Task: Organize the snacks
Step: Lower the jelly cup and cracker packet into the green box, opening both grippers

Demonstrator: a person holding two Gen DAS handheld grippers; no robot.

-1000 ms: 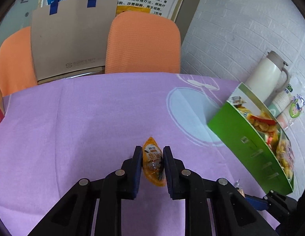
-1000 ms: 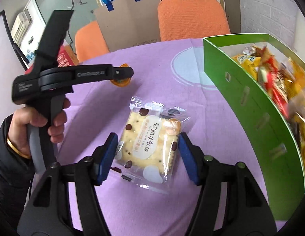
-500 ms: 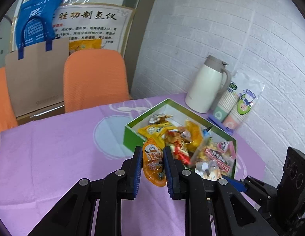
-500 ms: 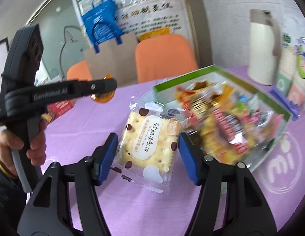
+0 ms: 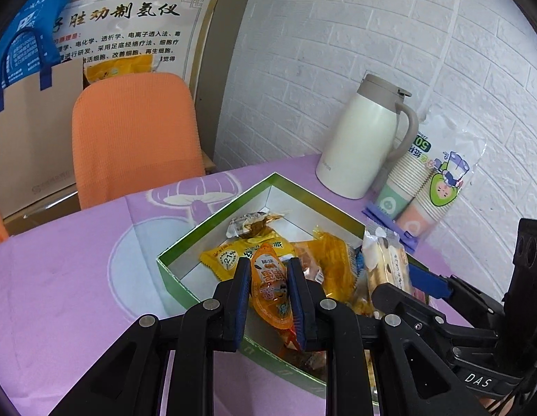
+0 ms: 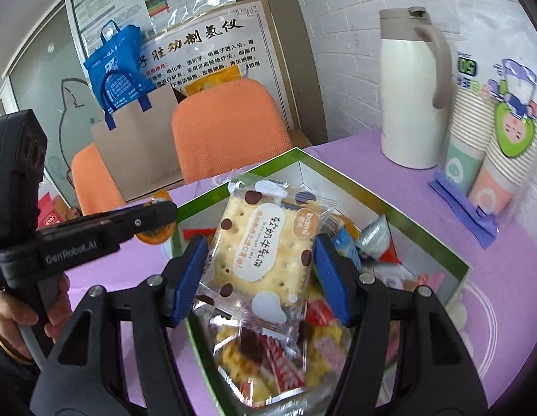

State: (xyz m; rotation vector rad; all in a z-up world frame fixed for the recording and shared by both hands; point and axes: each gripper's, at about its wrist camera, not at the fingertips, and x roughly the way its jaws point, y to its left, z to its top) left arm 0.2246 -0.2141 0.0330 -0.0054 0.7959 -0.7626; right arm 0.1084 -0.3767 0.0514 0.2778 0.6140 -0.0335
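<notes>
My left gripper (image 5: 268, 270) is shut on a small orange jelly pouch (image 5: 270, 287) and hangs over the near corner of the green box (image 5: 213, 215), which holds several snack packets. My right gripper (image 6: 260, 253) is shut on a clear-wrapped cracker packet (image 6: 265, 242) with brown dots, held above the same green box (image 6: 400, 215). In the right wrist view the left gripper (image 6: 157, 220) reaches in from the left with the orange pouch (image 6: 154, 237) showing under its tip. In the left wrist view the cracker packet (image 5: 386, 260) stands edge-on at the right.
A white thermos jug (image 5: 362, 138) and a bag of paper cups (image 5: 428, 187) stand behind the box by the brick wall. An orange chair (image 5: 133, 138) and a brown paper bag (image 5: 29, 145) sit beyond the purple tablecloth (image 5: 60, 277). A hand (image 6: 12, 315) grips the left tool.
Both grippers have swung right from the bare tablecloth to above the green box, each carrying its snack; the box now lies directly under both.
</notes>
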